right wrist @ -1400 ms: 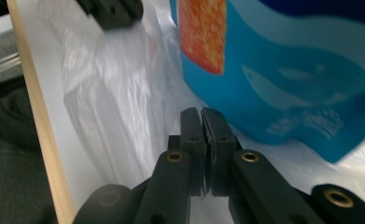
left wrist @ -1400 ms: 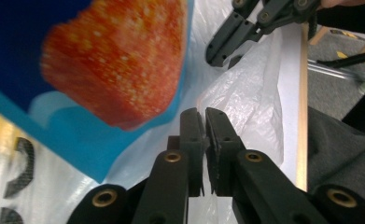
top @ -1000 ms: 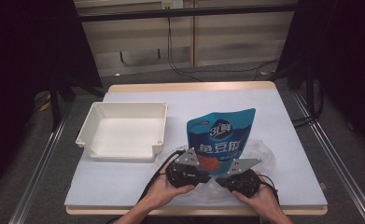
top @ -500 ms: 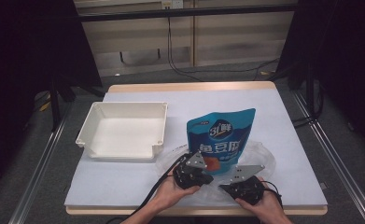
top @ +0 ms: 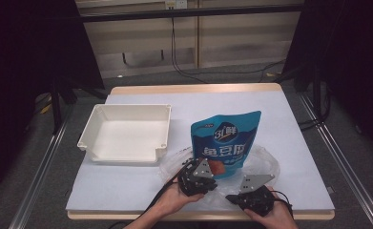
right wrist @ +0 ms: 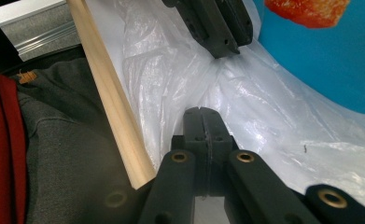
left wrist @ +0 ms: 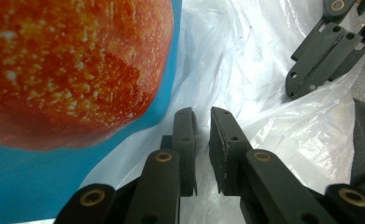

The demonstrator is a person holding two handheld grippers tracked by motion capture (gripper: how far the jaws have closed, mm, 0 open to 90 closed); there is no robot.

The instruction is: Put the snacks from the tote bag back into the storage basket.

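Scene: a blue snack pouch (top: 225, 143) stands on a clear plastic bag (top: 265, 160) near the table's front edge; a white tray (top: 127, 133) sits to its left, apart from it.

Pouch: upright, long axis vertical, its foot set in or on the crumpled film — which of the two I cannot tell. Its printed face looks toward the person.

Key relation: the bag film lies directly ahead of both sets of jaws, and the pouch rises just beyond it. The left gripper (top: 196, 175) is the nearer of the two, almost touching the pouch's lower front; the right gripper (top: 253, 193) sits lower and to the right, by the table's wooden edge (right wrist: 110, 100).

Left claw: in its own view (left wrist: 201, 121) the jaws stand a narrow slit apart, film lying beneath and around them — whether film is actually pinched I cannot tell.

Right claw: in its own view (right wrist: 202, 112) the jaws are pressed together; they appear closed on a fold of the bag, though the film is too clear to be sure.

Hands: both forearms come in from the bottom, the hands low and close together, grippers angled inward toward each other.

Judgement: the next move likely turns on parting the bag mouth around the pouch's base.
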